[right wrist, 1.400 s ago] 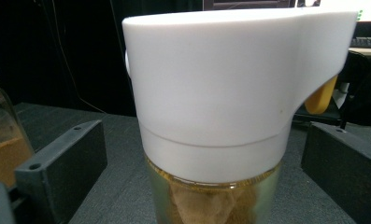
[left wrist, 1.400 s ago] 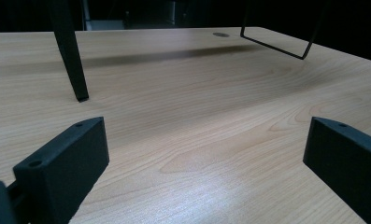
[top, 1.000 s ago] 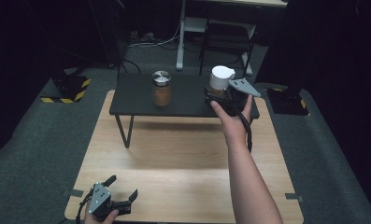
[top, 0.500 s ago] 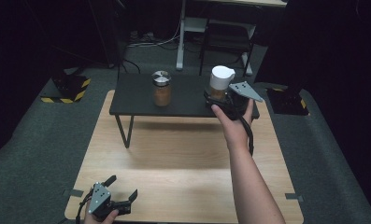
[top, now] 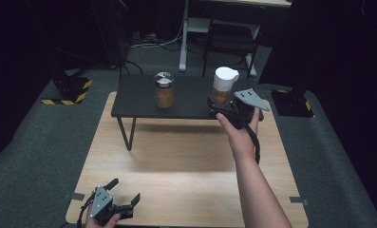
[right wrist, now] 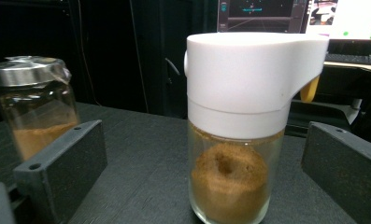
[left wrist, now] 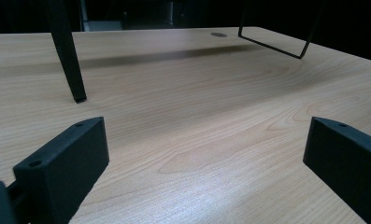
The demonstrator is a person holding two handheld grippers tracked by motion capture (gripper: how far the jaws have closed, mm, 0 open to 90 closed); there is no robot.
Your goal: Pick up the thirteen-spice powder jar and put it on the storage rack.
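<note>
Two jars stand on the shelf: one with a white cap (top: 222,88) and one with a metal lid (top: 164,90), each partly filled with brown powder. One black shelf (top: 138,102) sits on one wooden table (top: 176,161). Two grippers: the left gripper (top: 122,199) and the right gripper (top: 224,108). One forearm (top: 252,190) reaches across the table. On the floor lie two black-and-yellow striped blocks (top: 70,90), one at each side. One chair (top: 229,40) stands behind

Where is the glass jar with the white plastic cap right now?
In the high view, the white-capped glass jar stands toward the right of the black raised shelf, right of the silver-lidded jar, between the open right gripper's jaws.
</note>
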